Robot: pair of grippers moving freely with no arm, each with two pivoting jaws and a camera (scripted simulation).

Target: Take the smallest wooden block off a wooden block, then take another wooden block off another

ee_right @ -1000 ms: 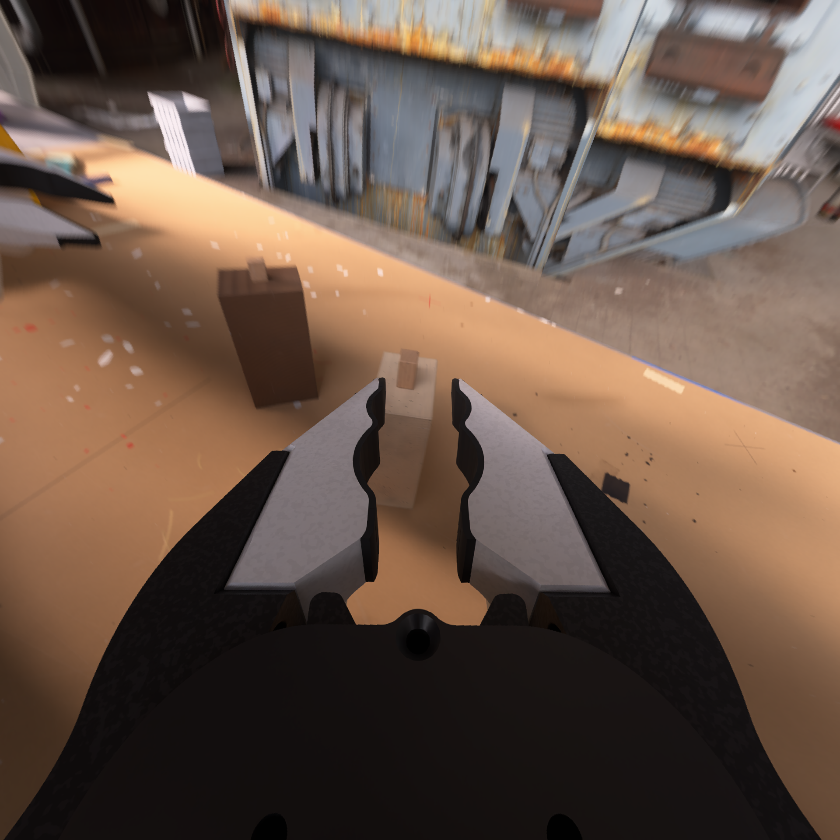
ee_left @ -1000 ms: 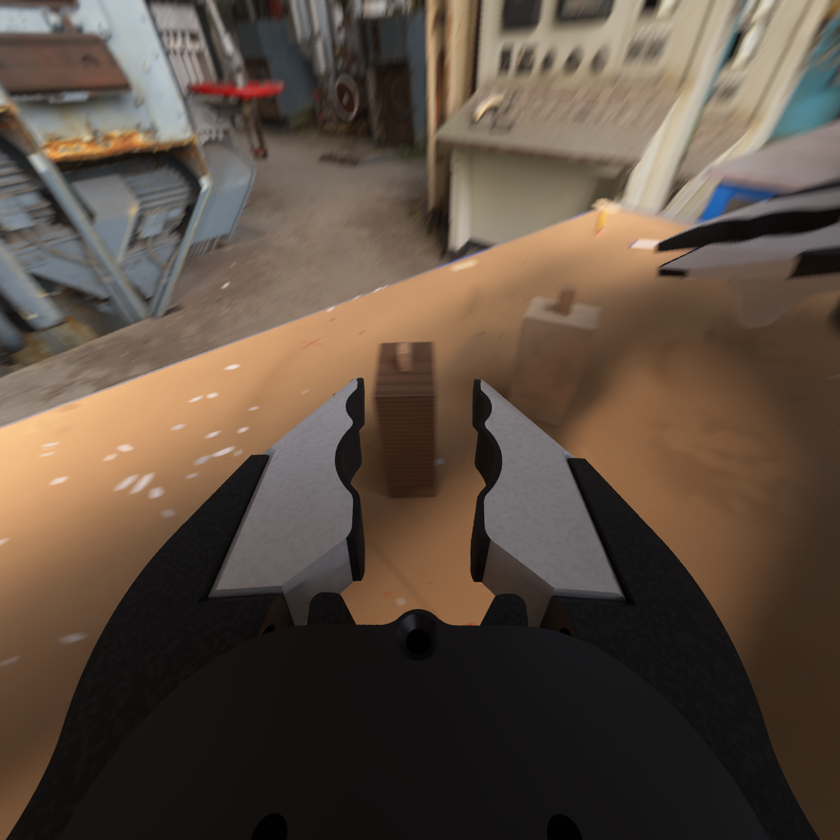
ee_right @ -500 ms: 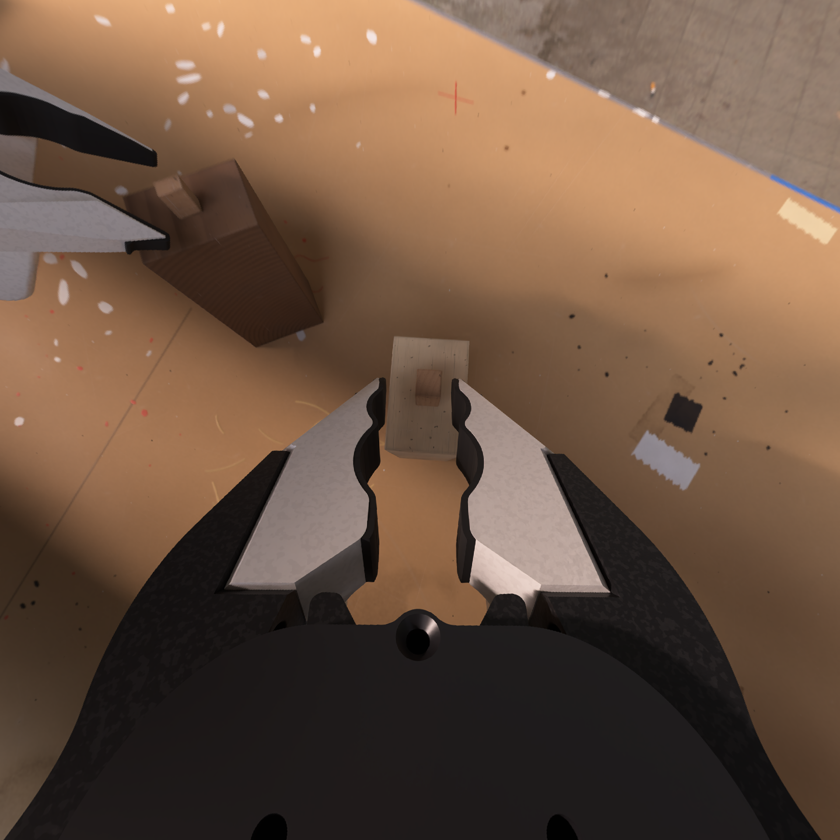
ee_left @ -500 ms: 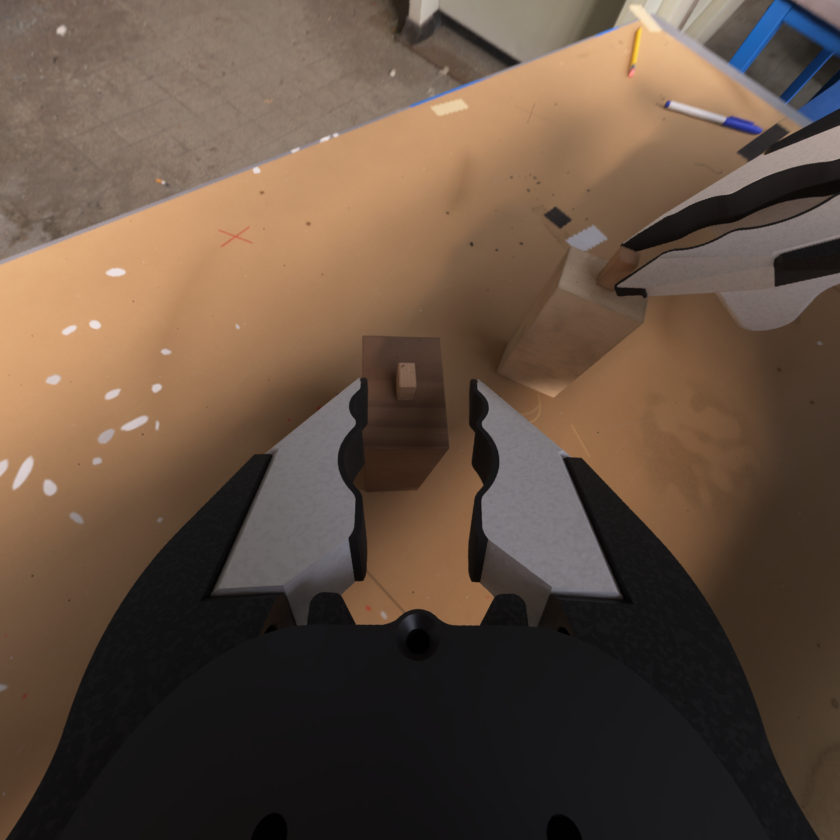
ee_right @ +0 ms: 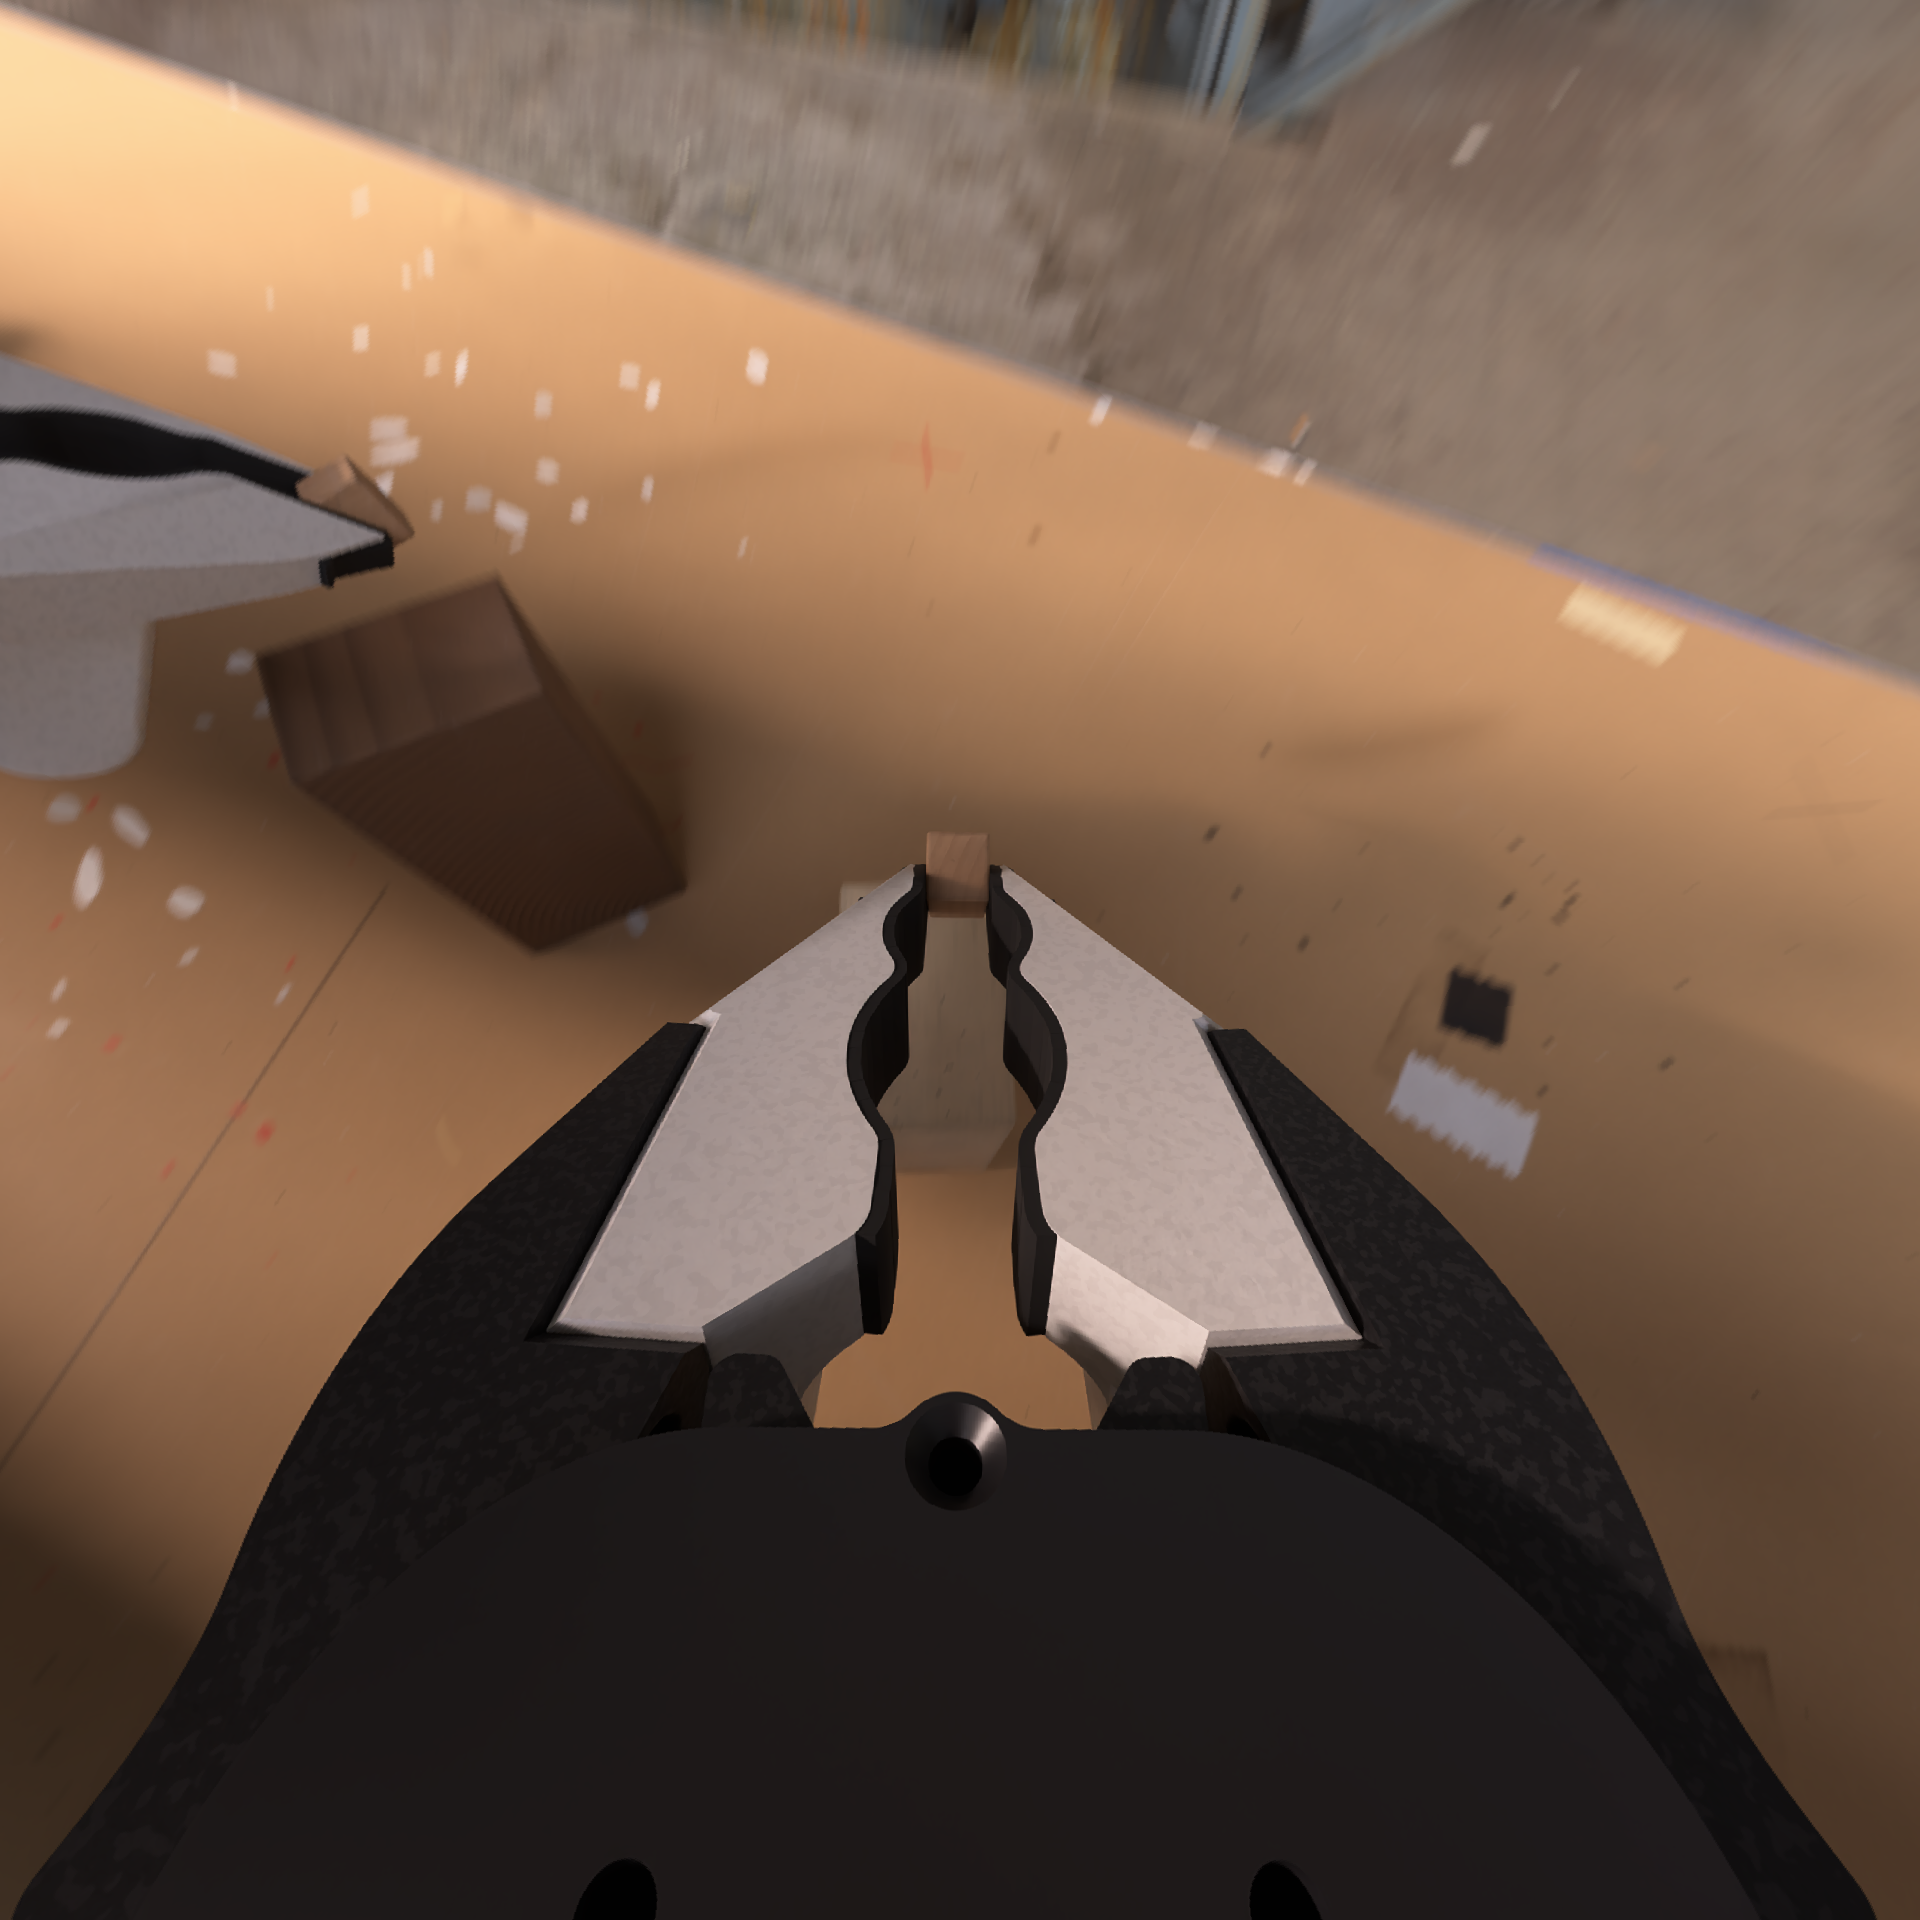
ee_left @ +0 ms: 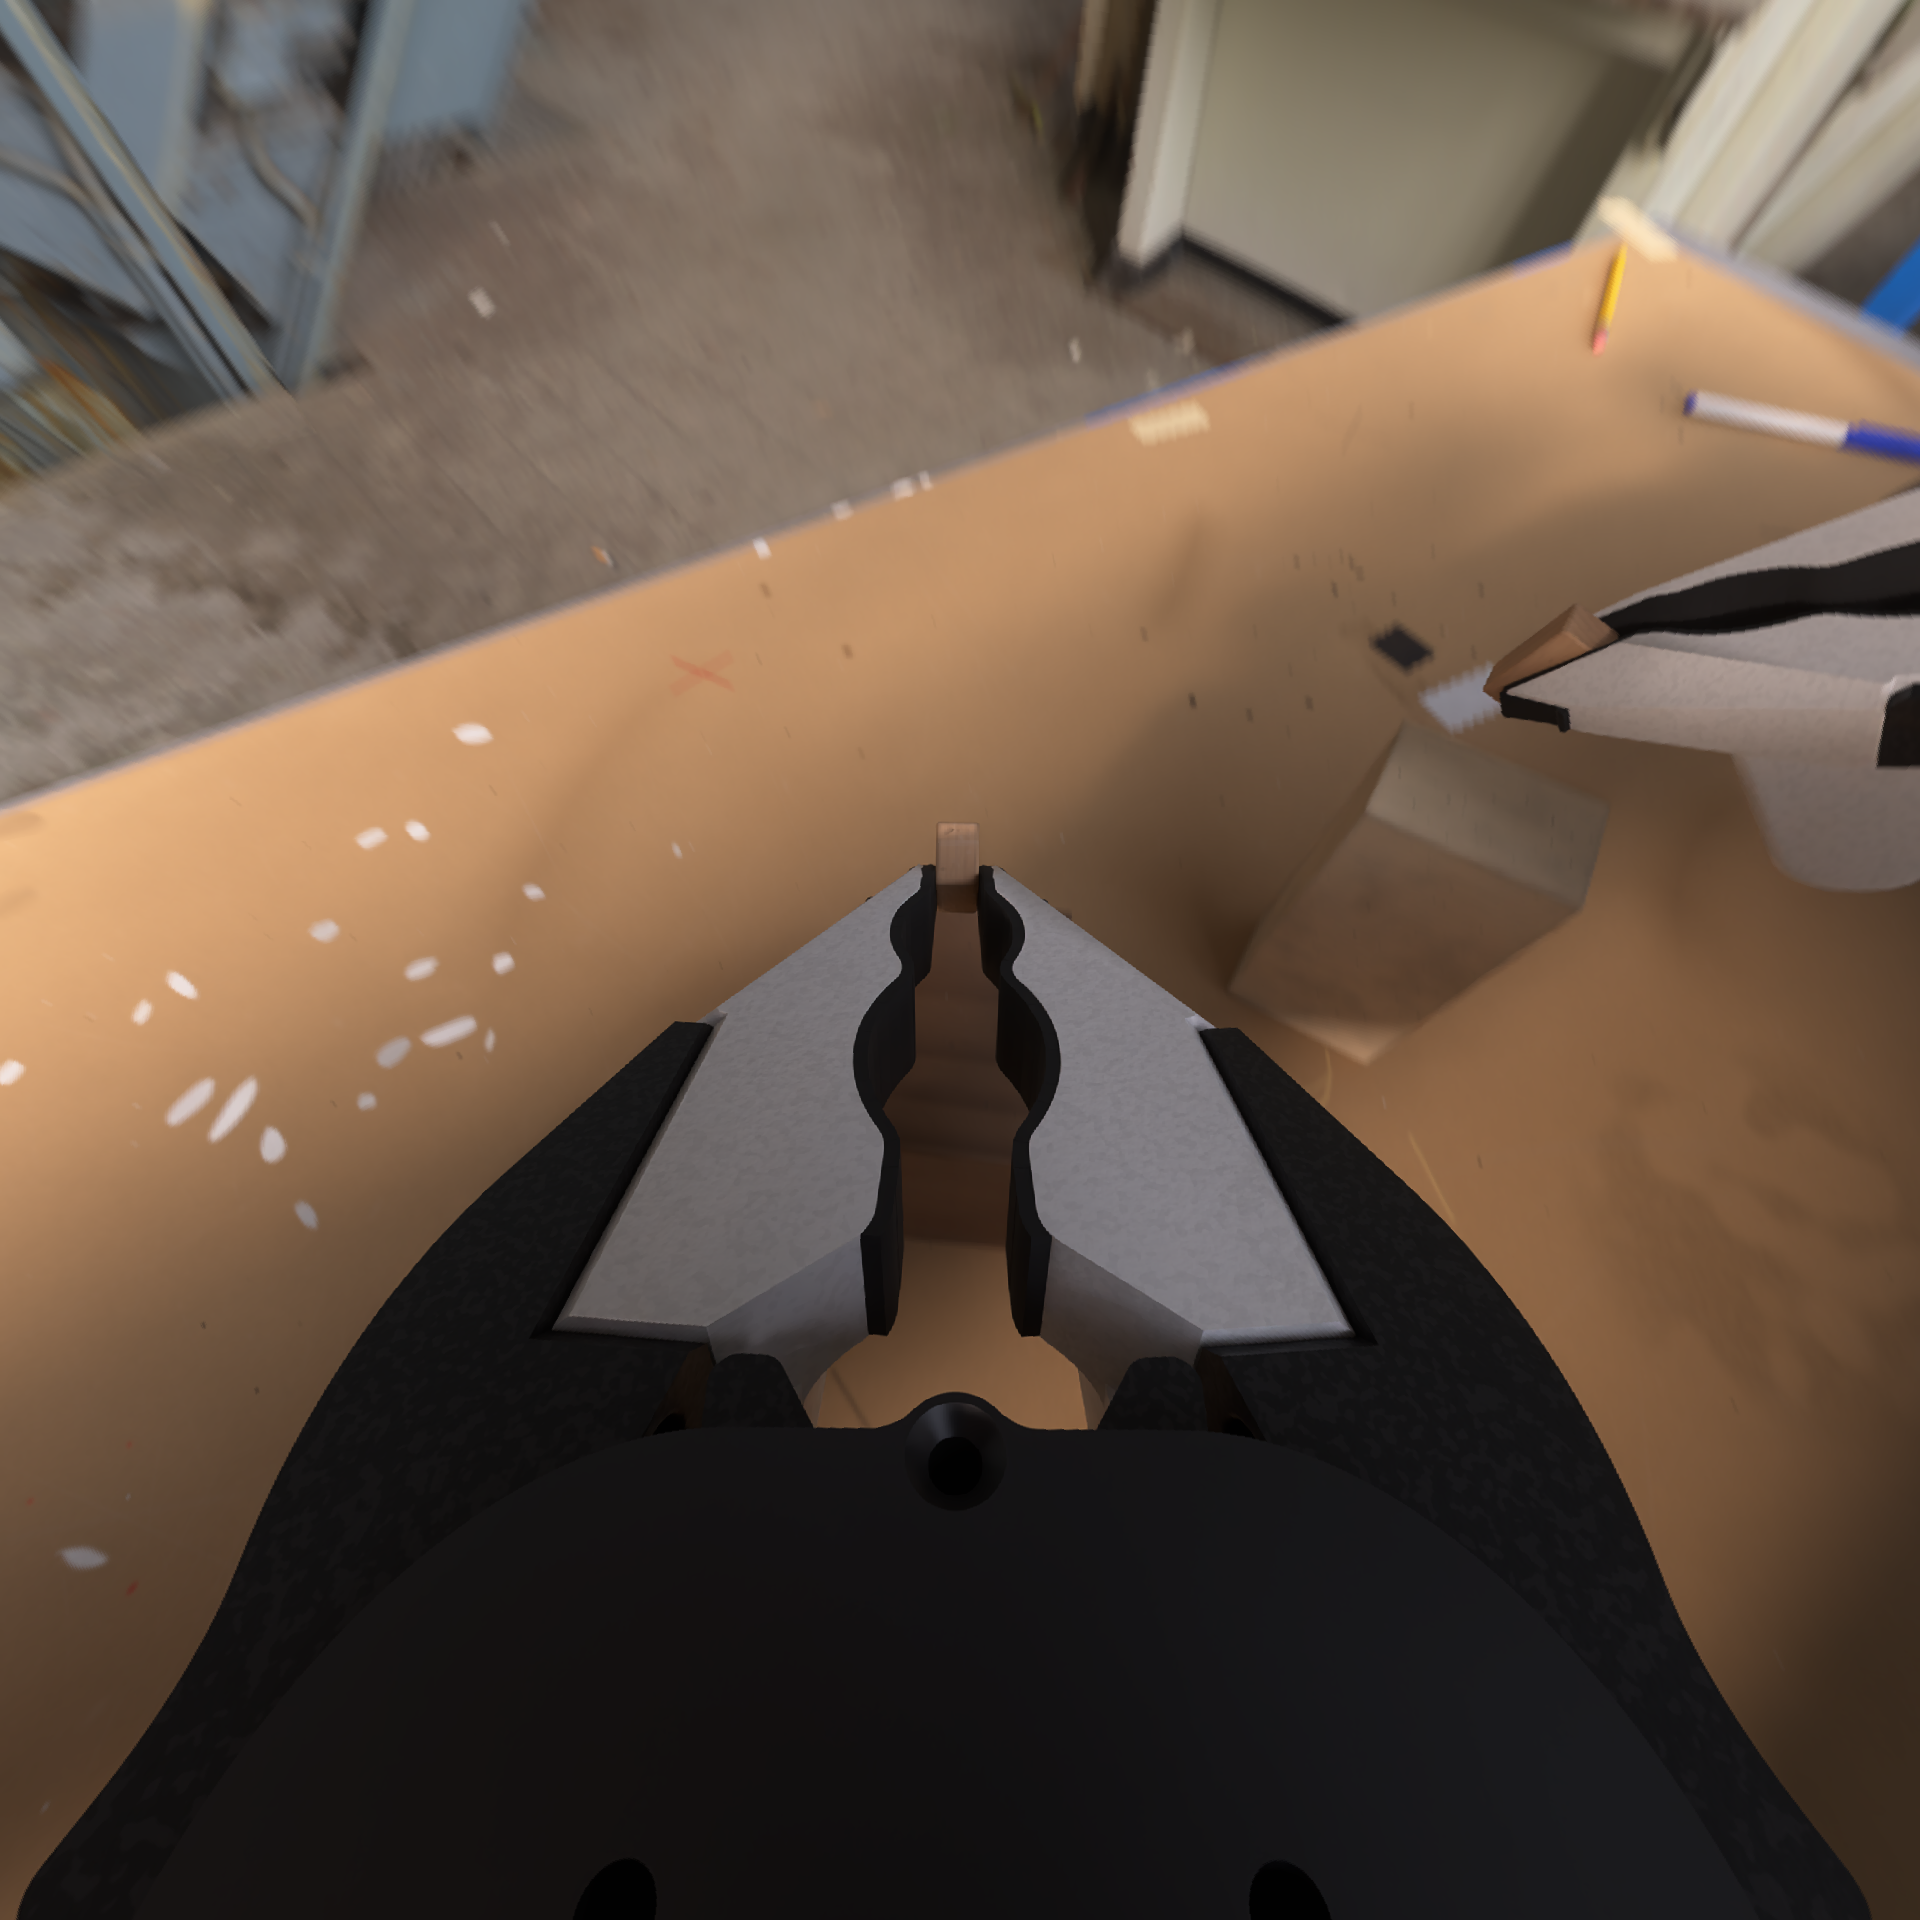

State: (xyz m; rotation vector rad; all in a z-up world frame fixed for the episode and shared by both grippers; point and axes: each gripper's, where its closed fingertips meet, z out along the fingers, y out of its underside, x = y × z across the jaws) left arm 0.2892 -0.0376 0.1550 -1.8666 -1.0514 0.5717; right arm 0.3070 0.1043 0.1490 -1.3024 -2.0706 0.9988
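Observation:
My left gripper (ee_left: 957, 885) is shut on a small light wooden block (ee_left: 957, 854), held above the tall dark brown block (ee_left: 951, 1101) that shows between the fingers. My right gripper (ee_right: 954, 885) is shut on a small tan wooden block (ee_right: 956, 862), held above the tall pale block (ee_right: 951, 1049). In the left wrist view the right gripper (ee_left: 1512, 694) holds its small block (ee_left: 1543, 655) clear above the pale block (ee_left: 1455, 894). In the right wrist view the left gripper (ee_right: 358, 545) holds its small block (ee_right: 348, 486) clear above the dark block (ee_right: 447, 748).
The tan table's far edge (ee_left: 623, 597) drops to a concrete floor. A blue and white pen (ee_left: 1808, 426) and a pencil (ee_left: 1608, 296) lie at the far right corner. Tape patches (ee_right: 1463, 1127) lie to the right of the pale block. White flecks (ee_left: 218, 1107) dot the left.
Both grippers have shut on the small blocks and lifted them off the tall blocks. Both views have tilted up, away from straight down.

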